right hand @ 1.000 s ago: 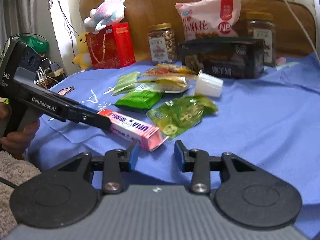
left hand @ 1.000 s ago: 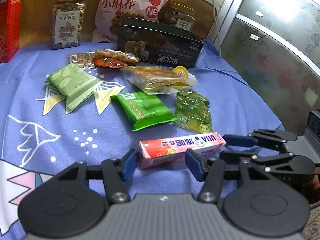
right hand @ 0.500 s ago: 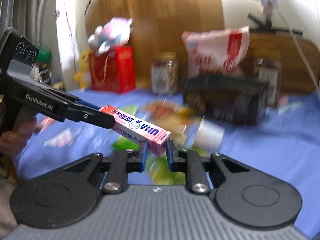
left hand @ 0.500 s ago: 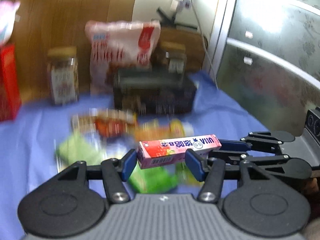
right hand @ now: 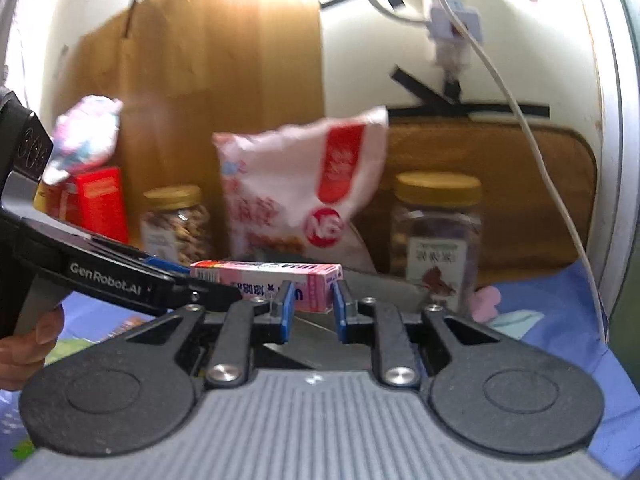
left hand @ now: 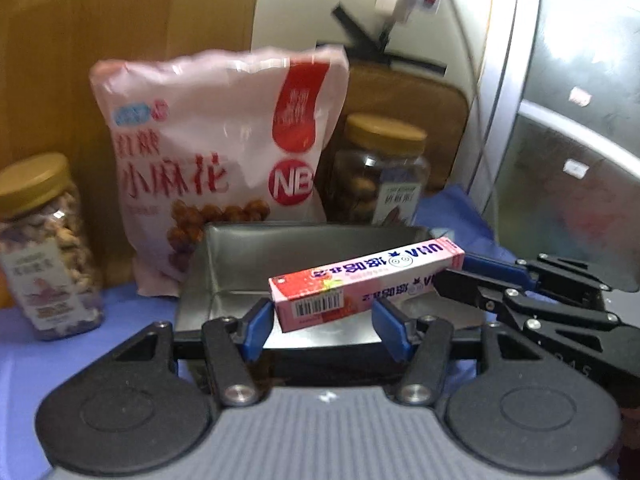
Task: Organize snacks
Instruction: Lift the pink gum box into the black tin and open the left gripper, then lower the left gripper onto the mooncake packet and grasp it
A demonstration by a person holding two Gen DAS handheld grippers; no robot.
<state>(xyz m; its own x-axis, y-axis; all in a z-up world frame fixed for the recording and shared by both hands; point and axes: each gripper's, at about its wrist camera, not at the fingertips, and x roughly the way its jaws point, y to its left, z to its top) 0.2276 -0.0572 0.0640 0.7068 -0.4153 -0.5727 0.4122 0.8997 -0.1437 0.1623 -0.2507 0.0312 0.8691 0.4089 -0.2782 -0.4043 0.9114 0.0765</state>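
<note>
While both tools are raised off the blue cloth (left hand: pixel 132 308), the candy box (left hand: pixel 360 284) hangs between them, clear of any surface. It is a long, slim carton, pink fading to white. One end carries a strawberry picture and a barcode. Blue "UHA" lettering and a small round face run along its side and top.

Left gripper (left hand: pixel 324 320): jaws part-way apart, blue pads against the carton. The barcode end sits between its fingertips and the carton slants away to that tool's right. A hand (right hand: pixel 28 344) grips its handle.

Right gripper (right hand: pixel 312 312): jaws narrow, having just closed. The pads clamp the carton's other end directly ahead of the tool. In the left wrist view it comes in from the right.

Directly beyond and below the left gripper's fingertips stands an open dark box (left hand: pixel 304 228) with a grey inside. The carton hangs over its near part.

Behind that box, further ahead of the left tool:
- a pink fried-dough-twist bag (left hand: pixel 208 152), upright;
- a gold-lidded nut jar (left hand: pixel 44 248) to its left;
- a second gold-lidded jar (left hand: pixel 380 172) to its right.
</note>
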